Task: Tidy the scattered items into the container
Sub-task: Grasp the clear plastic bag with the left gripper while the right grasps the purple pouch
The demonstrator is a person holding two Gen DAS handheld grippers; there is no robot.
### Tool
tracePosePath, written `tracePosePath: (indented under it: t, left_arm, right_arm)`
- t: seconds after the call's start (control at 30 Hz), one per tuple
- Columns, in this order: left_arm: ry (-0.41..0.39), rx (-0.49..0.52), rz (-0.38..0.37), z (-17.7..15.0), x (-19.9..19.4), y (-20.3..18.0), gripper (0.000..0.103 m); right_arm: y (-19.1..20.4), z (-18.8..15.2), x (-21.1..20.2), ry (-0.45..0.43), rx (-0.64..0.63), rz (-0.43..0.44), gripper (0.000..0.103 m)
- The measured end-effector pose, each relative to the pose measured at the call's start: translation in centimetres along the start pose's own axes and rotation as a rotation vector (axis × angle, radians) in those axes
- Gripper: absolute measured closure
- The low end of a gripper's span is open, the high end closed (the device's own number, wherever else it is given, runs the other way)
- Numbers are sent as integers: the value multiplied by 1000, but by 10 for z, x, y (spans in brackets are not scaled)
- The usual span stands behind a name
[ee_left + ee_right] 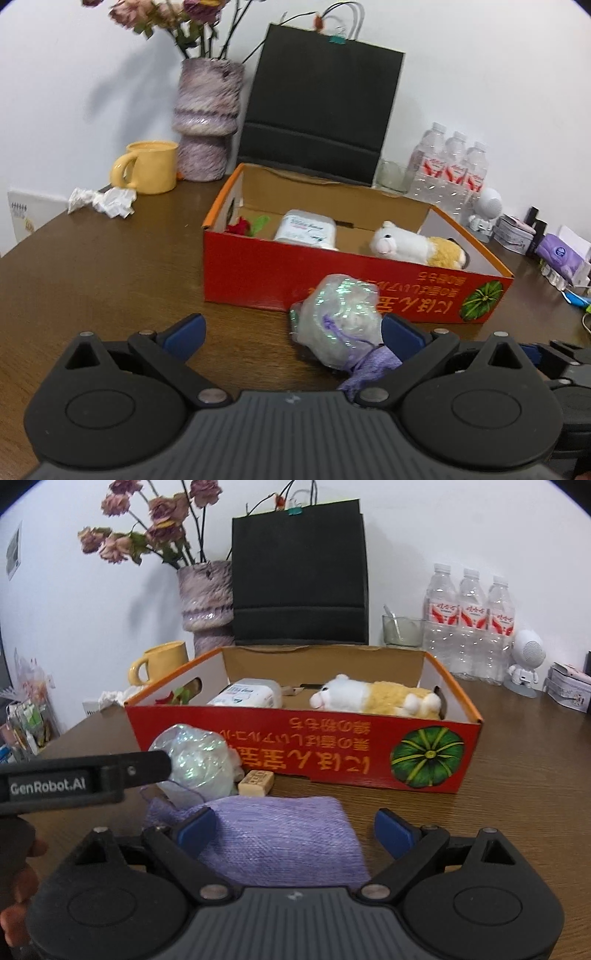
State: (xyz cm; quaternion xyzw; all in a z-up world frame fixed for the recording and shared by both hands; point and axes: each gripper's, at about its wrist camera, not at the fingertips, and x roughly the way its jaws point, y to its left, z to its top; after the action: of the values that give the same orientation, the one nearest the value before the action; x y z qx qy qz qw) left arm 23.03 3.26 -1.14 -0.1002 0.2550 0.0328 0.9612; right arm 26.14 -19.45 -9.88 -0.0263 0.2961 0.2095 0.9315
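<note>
Your way into the red cardboard box (258,734) is open from above; its near wall blocks a low approach, and free floor lies between wipes pack (247,694) and plush toy (384,698).

L tool (291,332) open | iridescent bag (338,317) betw fingers | red box (332,284) behind

We look from both wrist cameras low over the table, facing the red cardboard box (258,273) (295,746) and the wall behind it. Our left view sits near the box's front wall, slightly toward its left end; our right view sits near it too, more centred. Both share the box and the black bag (321,103) (299,572) behind it.
</note>
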Motion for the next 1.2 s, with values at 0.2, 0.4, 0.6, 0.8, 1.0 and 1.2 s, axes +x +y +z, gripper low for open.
tracePosePath:
  t: [0.2,0.4,0.6,0.8,1.0,1.2]
  left_arm:
    - [33,26,-2,-1,9,-6,0]
    - [25,46,-9,5,22,-15,0]
    - [65,51,-9,2,37,-19,48]
    - [47,-23,-55,2,29,-2,66]
    - [6,-76,-79,5,14,14,67]
    - [-25,-83,-91,7,5,15,67]
  right_arm:
    - [-2,-1,6,35,11,35,31]
    - [-14,0,1,8,52,93,97]
    - [-32,4,-3,-19,108,114,98]
    - [-54,7,-8,-69,195,84,98]
    - [-68,9,-17,-135,257,72,98]
    - [-75,10,-24,-175,284,57,99]
